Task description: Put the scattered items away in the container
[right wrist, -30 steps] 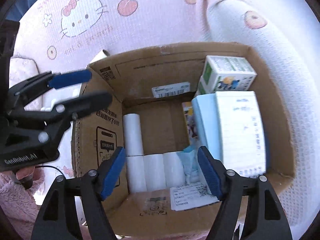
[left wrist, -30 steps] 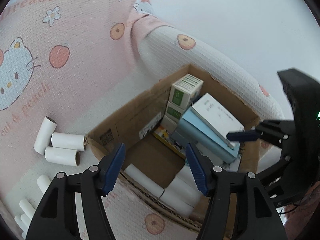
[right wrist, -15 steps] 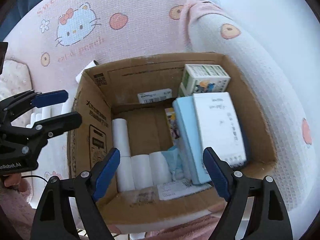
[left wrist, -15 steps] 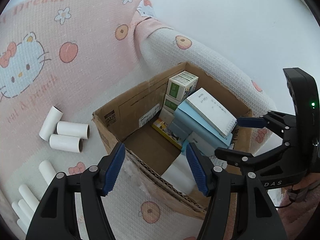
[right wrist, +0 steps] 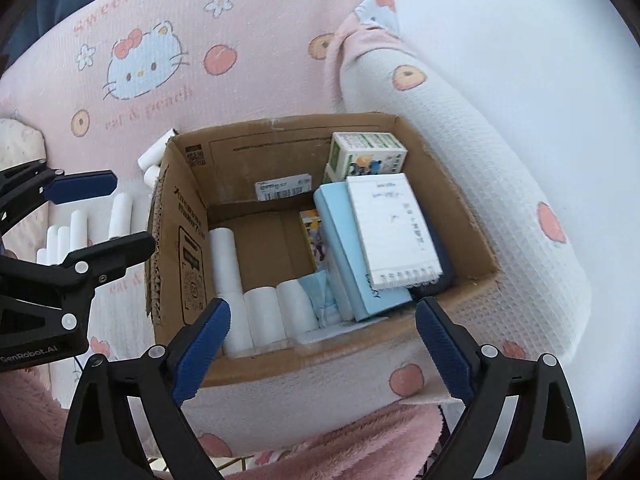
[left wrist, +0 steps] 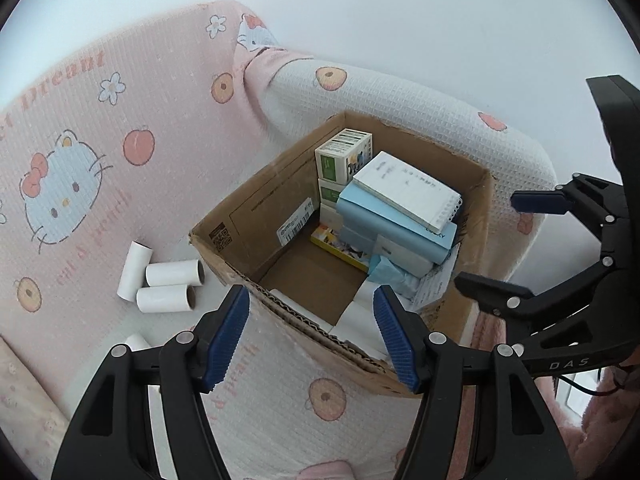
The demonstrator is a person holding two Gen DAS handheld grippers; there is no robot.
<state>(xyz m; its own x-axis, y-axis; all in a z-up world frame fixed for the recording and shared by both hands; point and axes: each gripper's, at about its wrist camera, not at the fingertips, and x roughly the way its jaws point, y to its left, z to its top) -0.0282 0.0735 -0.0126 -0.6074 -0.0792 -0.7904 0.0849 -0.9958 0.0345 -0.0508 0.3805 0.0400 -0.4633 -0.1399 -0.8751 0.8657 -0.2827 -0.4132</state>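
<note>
Both grippers pull back and up from the cardboard box (right wrist: 460, 216) — left gripper (left wrist: 310, 334) and right gripper (right wrist: 322, 344) spread, empty — drop-off looks done, with paper rolls (left wrist: 166, 286) left outside on the sofa.

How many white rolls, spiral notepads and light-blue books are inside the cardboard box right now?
White rolls: 4
Spiral notepad: 1
Light-blue book: 1
Total: 6
</note>
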